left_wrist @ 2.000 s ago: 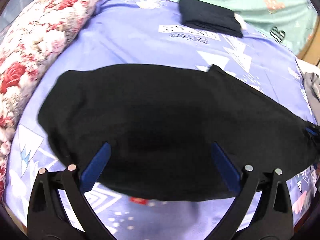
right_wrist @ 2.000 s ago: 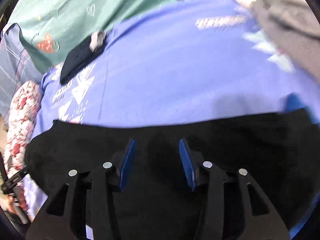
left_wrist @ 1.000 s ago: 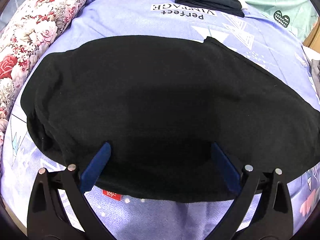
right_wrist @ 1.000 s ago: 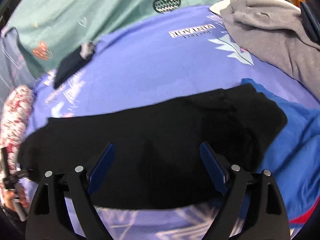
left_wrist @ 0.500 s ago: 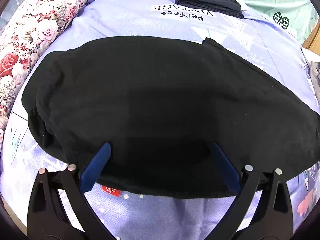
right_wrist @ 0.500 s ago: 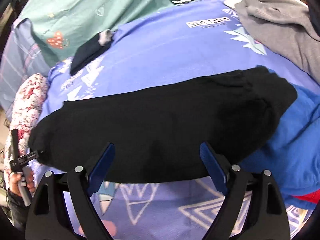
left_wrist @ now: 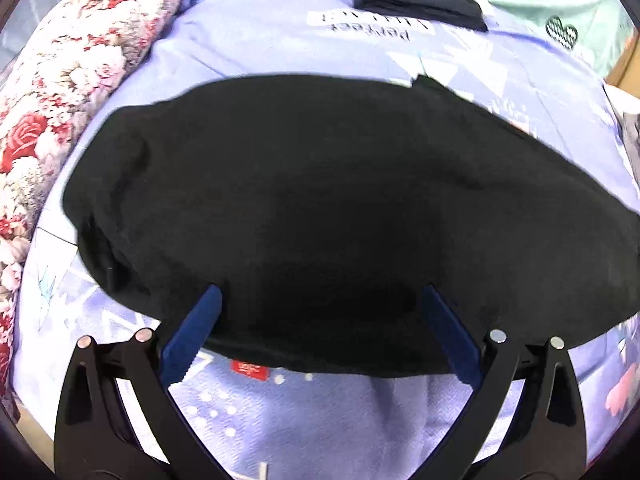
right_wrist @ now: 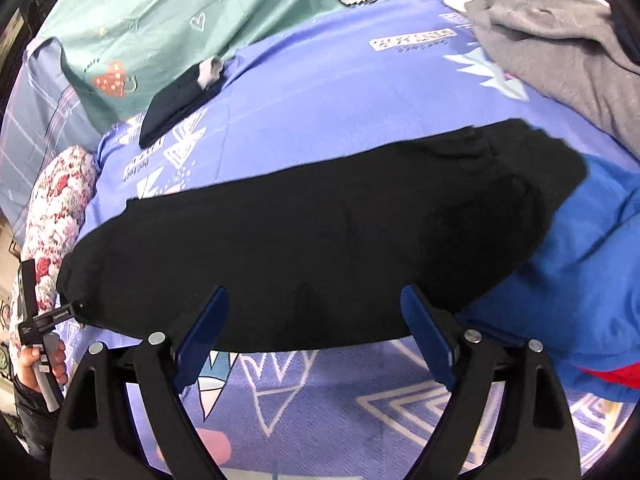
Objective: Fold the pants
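Black pants (right_wrist: 312, 236) lie flat lengthwise near the bed's (right_wrist: 360, 92) front edge, probably already halved leg over leg, with left gripper (left_wrist: 316, 320) and right gripper (right_wrist: 314, 320) both released, poised above the near hem for the next fold.

Two seconds back your right gripper (right_wrist: 314, 312) had its jaws set narrow, low over the black pants (right_wrist: 320, 236); a second later they stood wide apart with nothing between them. You drew that gripper back, so the near hem and the purple bedsheet (right_wrist: 340, 92) in front of it came into view. The pants' right end lay on the blue garment (right_wrist: 592, 248). In the left wrist view, a red label (left_wrist: 249, 369) appeared below the hem.
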{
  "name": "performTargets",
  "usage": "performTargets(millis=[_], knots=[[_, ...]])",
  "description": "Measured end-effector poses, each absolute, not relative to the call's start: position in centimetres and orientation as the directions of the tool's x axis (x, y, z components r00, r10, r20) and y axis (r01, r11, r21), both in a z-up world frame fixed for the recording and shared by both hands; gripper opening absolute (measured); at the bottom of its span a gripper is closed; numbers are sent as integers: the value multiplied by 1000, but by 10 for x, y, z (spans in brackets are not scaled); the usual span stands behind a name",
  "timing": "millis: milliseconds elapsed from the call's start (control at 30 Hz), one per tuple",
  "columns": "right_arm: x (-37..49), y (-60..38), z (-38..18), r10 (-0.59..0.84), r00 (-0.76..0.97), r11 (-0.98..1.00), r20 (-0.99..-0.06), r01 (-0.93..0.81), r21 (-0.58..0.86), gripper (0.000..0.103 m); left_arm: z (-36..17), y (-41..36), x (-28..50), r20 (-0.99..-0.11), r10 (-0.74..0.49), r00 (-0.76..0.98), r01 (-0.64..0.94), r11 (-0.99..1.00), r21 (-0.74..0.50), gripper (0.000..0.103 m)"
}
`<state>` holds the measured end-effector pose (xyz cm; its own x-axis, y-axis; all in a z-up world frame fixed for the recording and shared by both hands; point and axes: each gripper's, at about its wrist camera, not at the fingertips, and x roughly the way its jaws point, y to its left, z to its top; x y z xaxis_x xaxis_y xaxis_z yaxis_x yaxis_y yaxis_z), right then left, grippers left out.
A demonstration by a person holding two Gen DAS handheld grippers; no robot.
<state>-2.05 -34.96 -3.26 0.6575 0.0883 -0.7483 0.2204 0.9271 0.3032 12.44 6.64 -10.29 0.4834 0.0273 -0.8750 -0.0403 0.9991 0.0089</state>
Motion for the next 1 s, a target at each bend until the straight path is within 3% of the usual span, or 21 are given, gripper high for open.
performTargets(millis=[200, 367, 467, 600, 833, 1000], knots=[[-52, -394, -6, -29, 726, 875, -687, 351, 333, 88, -75, 57, 123, -832, -31, 554, -1, 999, -38, 101], [-72, -422, 0, -125, 722, 827, -680, 455, 331, 88, -97, 42, 131, -857, -42, 513, 17, 999, -39, 101], [-71, -433, -9, -122, 702, 805, -702, 483, 344, 88, -115, 40, 135, -880, -83, 467, 24, 996, -81, 101], [-60, -437, -21, -100, 691, 791, -716, 491, 364, 88, -124, 30, 133, -873, -16, 487, 52, 999, 11, 101], [-38, -433, -22, -121, 698, 811, -706, 480, 334, 88, -123, 30, 132, -867, -34, 496, 65, 998, -2, 101], [-18, -432, -31, -138, 664, 826, -735, 487, 285, 79, -122, 30, 129, -857, -33, 513, 67, 998, 1, 101]])
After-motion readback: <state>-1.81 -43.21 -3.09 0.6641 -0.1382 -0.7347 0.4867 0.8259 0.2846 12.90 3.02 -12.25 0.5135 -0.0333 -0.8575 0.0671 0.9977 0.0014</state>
